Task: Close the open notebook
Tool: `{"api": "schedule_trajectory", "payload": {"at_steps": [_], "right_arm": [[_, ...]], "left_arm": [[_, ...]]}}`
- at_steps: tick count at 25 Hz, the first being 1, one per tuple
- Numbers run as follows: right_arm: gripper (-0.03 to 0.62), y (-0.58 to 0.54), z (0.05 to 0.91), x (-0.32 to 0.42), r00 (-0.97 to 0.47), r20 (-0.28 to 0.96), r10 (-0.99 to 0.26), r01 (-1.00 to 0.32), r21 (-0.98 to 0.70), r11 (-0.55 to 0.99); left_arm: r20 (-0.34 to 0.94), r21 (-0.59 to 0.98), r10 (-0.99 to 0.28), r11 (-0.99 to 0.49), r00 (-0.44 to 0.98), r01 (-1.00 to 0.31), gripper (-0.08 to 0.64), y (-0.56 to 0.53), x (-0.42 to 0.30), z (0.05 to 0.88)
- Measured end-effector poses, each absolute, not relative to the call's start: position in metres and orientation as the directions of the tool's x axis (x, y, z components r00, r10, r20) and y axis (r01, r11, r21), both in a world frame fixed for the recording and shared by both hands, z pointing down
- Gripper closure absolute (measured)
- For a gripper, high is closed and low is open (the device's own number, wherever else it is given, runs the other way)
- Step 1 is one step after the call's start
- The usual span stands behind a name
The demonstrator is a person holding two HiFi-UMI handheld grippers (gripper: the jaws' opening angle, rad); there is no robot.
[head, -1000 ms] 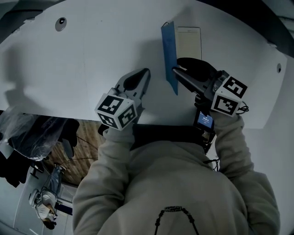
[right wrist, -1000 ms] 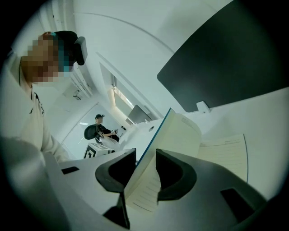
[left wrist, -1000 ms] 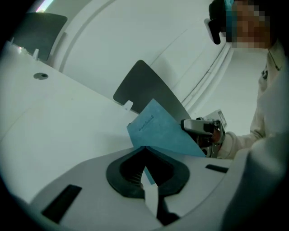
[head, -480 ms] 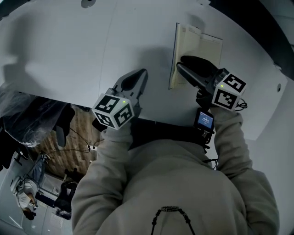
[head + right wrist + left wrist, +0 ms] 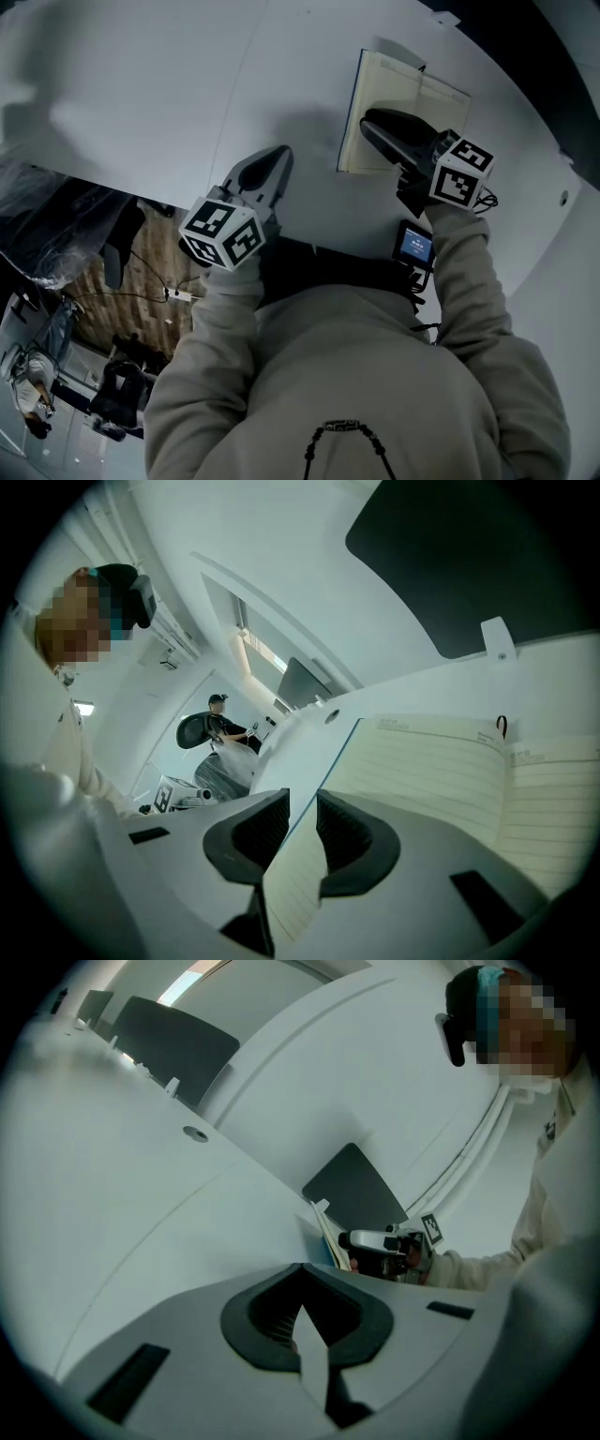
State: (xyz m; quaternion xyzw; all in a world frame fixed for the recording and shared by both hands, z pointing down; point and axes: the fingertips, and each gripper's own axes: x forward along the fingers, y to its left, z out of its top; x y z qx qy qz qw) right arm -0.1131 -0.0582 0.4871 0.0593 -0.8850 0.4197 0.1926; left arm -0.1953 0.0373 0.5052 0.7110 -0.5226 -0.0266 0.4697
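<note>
Notebook (image 5: 403, 84) open on table (image 5: 169, 84), lined pages up, header print too small to read. Its left page edge between right gripper (image 5: 368, 122) fingers, closing, not yet pinching. Left gripper (image 5: 278, 157) fingers together, empty, apart from notebook.

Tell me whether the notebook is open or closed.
Open: the notebook shows lined pages spread on the table; the right gripper's closing jaws straddle its edge.

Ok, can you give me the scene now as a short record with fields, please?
notebook: lying open on the white table, lined pages up
right gripper: jaws closing, the notebook's left page edge between them, not yet pinched
left gripper: shut, empty, left of the notebook and apart from it
task state: notebook not yet closed
</note>
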Motion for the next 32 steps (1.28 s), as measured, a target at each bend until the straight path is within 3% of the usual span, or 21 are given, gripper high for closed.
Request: {"api": "schedule_trajectory", "payload": {"at_steps": [15,32], "right_arm": [[0.548,-0.053,0.542,-0.131,-0.868,0.484,0.108,-0.329,-0.724,0.606],[0.571,-0.061,0.540,-0.129,-0.897,0.420,0.137,-0.289,-0.792,0.538]], "left_arm": [[0.466,0.713,-0.787,0.062,0.405,-0.699,0.563,0.064,-0.217,0.515],[0.477,0.714,-0.782,0.081,0.400,-0.695,0.563,0.079,-0.211,0.521]]}}
